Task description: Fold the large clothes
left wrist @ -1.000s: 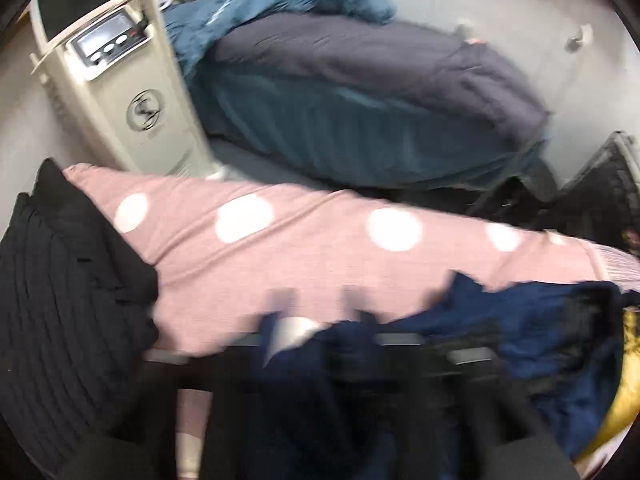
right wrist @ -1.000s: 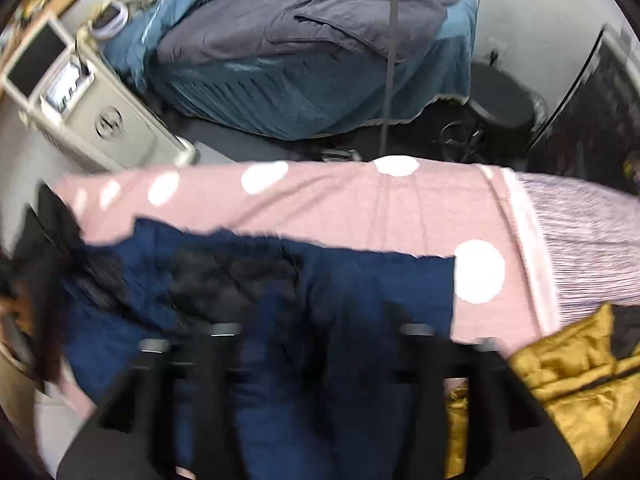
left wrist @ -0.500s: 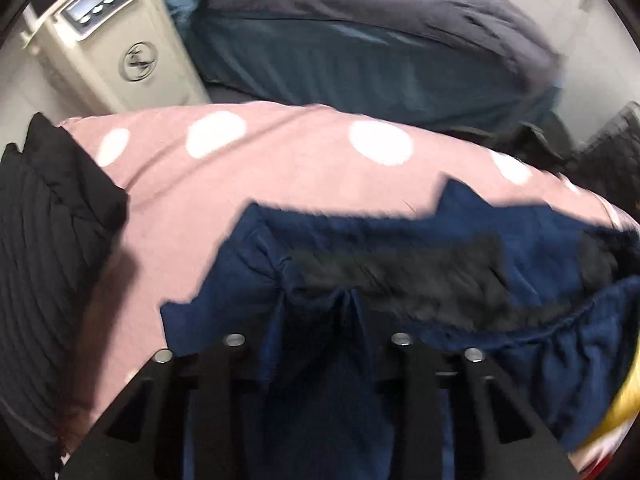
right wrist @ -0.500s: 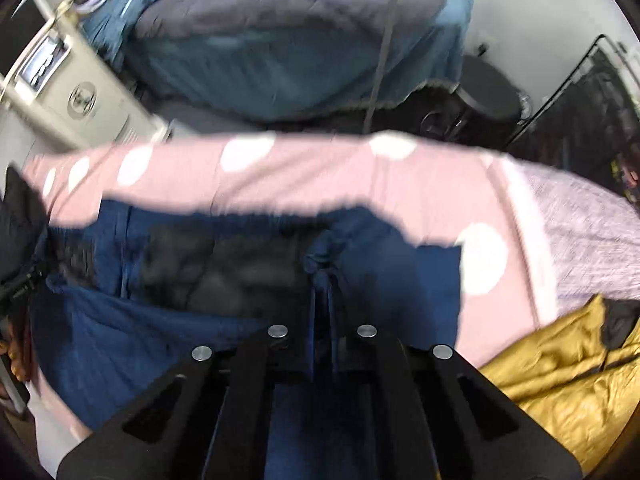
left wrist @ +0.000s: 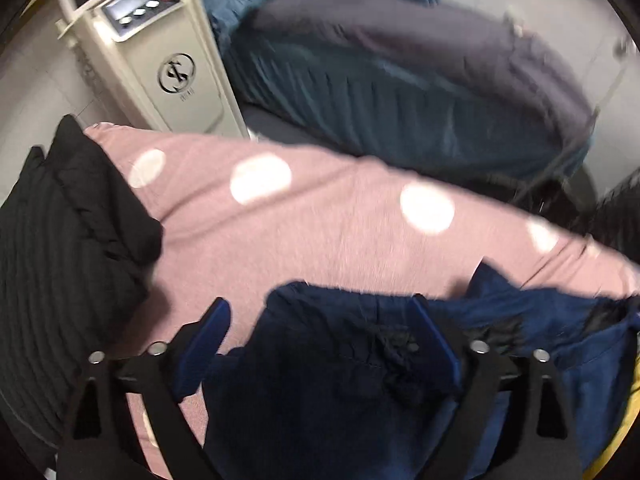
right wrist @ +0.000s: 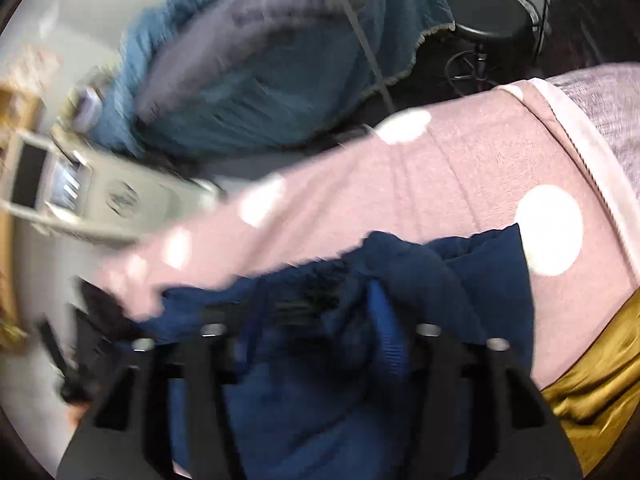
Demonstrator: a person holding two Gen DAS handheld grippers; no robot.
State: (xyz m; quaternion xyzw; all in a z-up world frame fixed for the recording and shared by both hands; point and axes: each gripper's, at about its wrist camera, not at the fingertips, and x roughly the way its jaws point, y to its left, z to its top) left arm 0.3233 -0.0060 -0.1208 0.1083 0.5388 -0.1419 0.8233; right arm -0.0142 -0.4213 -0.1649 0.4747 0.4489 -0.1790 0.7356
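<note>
A navy blue garment (left wrist: 336, 380) lies bunched on a pink bedspread with white dots (left wrist: 320, 232). My left gripper (left wrist: 320, 320) is open, its blue pads spread wide, with the garment's edge lying loose between them. In the right wrist view the same navy garment (right wrist: 320, 400) fills the lower middle. My right gripper (right wrist: 316, 312) is open too, one blue pad (right wrist: 386, 332) showing among the folds; the other is blurred and partly covered by cloth.
A black ribbed garment (left wrist: 52, 272) lies at the left of the bed. A mustard yellow garment (right wrist: 592, 376) lies at the right. Beyond the bed stand a beige heater (left wrist: 160, 52), a bed with teal and grey bedding (left wrist: 400, 92) and a black stool (right wrist: 488, 16).
Half a second ago both grippers were shut on bunched folds of the navy garment. Both have now opened and let it drop onto the bedspread. The right view has swung left.
</note>
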